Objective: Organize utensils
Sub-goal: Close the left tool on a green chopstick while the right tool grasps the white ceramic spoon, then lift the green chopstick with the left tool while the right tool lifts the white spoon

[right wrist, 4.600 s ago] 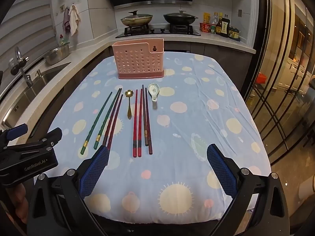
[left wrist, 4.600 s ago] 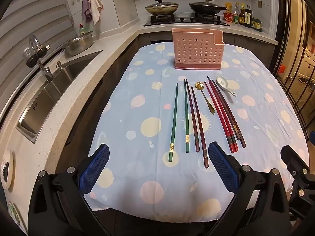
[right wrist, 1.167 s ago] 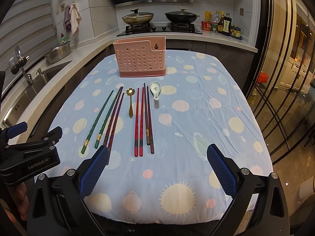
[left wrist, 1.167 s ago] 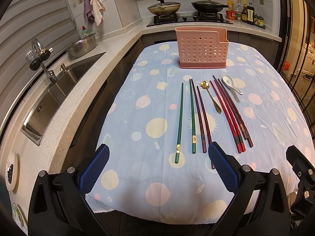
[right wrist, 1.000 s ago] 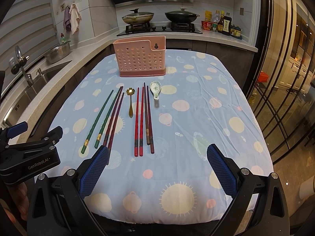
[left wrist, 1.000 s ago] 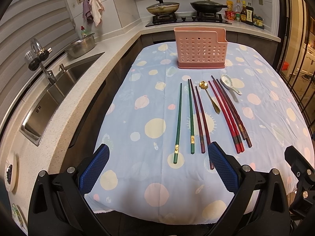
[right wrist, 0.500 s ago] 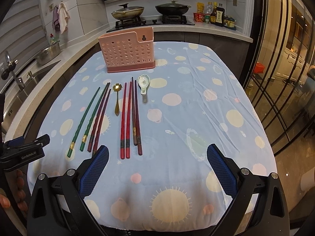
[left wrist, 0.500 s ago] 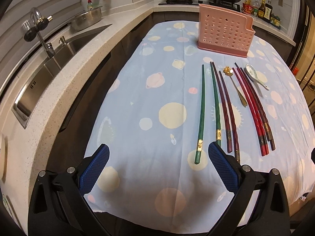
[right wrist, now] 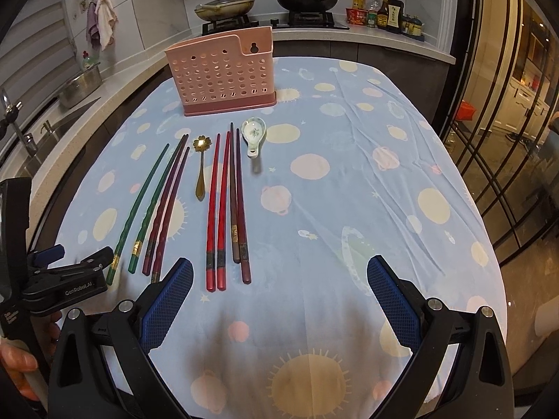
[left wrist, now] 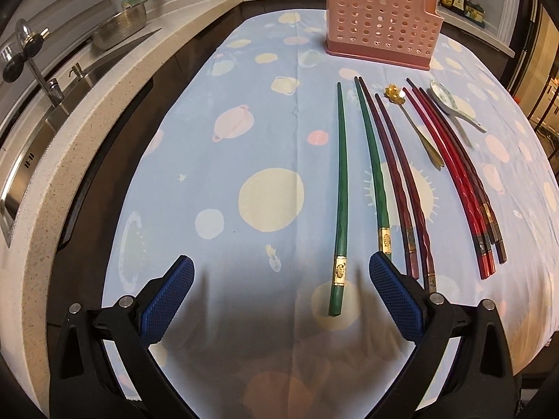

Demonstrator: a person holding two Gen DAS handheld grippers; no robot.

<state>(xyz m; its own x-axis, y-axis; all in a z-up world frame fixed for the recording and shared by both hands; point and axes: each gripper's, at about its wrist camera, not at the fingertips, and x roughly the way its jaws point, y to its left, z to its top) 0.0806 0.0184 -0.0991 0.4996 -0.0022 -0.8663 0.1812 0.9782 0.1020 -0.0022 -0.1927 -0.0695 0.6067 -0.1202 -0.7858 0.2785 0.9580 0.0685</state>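
The left gripper hangs low over the blue cloth with its jaws spread wide and nothing between them, the butt of the outer green chopstick lying in the gap near the right pad — a close-up the right wrist view lacks. The right gripper is likewise wide apart and empty, and only its view takes in the whole row: green pair, maroon pair, gold spoon, red pair, brown pair and ceramic spoon, all flat in front of the upright pink caddy. It also catches the left gripper from the side, by the green butts — and the stove pans the left view crops.
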